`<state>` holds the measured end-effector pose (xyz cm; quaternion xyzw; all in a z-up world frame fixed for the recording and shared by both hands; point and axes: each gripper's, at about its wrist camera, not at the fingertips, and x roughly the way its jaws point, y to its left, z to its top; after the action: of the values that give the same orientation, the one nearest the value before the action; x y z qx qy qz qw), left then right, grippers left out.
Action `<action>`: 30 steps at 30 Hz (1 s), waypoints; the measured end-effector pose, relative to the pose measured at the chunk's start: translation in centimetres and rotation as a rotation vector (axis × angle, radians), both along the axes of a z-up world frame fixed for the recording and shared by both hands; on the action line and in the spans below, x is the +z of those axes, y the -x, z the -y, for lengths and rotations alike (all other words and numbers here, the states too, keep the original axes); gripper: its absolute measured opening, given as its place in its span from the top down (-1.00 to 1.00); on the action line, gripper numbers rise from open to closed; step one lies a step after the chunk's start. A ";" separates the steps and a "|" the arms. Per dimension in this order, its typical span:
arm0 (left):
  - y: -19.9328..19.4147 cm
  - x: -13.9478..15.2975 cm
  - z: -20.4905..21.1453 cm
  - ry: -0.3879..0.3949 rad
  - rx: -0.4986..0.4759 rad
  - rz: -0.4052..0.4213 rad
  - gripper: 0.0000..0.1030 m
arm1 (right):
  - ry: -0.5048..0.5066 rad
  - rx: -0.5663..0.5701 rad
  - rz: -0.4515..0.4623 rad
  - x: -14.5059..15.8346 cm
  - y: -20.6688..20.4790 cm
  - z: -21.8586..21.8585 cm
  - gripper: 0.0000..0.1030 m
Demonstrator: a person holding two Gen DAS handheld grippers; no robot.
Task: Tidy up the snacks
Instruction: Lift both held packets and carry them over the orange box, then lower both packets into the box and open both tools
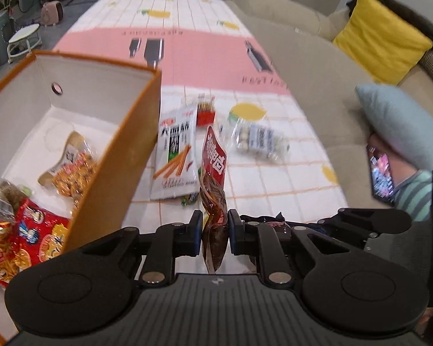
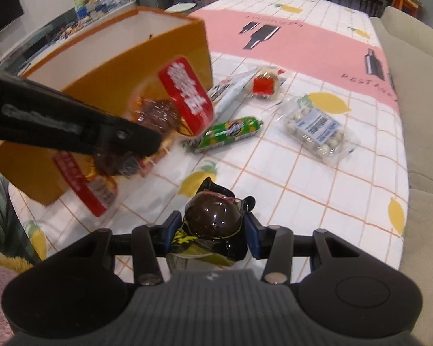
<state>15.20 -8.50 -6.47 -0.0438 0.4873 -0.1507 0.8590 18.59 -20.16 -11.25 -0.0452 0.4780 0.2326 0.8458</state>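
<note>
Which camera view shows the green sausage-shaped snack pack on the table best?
The right wrist view shows it best: the green sausage-shaped pack lies whole on the tablecloth, unobstructed. In the left wrist view only a green sliver shows, hidden behind the red pouch and under the white stick-snack bag.

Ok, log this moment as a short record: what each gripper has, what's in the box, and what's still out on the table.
left gripper: shut on a red-topped pouch of brown snack, lifted off the table
right gripper: shut on a dark egg-shaped snack in black and yellow wrap
orange box: open, white inside, several snack packs at the bottom
still on tablecloth: green sausage pack, clear pack of pale balls, white stick-snack bag, small red-labelled pack
</note>
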 end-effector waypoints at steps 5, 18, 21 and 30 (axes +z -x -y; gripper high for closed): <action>0.6 3.6 -1.4 0.027 0.019 0.071 0.62 | -0.047 -0.035 0.106 3.7 0.3 0.2 0.14; -0.5 10.5 -7.5 0.022 0.077 0.153 0.62 | -0.132 0.020 0.287 12.0 -1.3 -4.5 0.14; -1.1 11.0 -8.9 -0.008 0.089 0.154 0.62 | -0.106 0.073 0.314 13.3 -2.3 -6.9 0.14; -4.6 8.7 -12.8 -0.131 0.142 0.080 0.62 | 0.053 0.199 0.316 12.9 -6.2 -14.4 0.14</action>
<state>19.81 4.33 2.28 -0.0160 0.4570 -0.0590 0.8873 24.83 -5.80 1.65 -0.1507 0.3383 0.2924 0.8817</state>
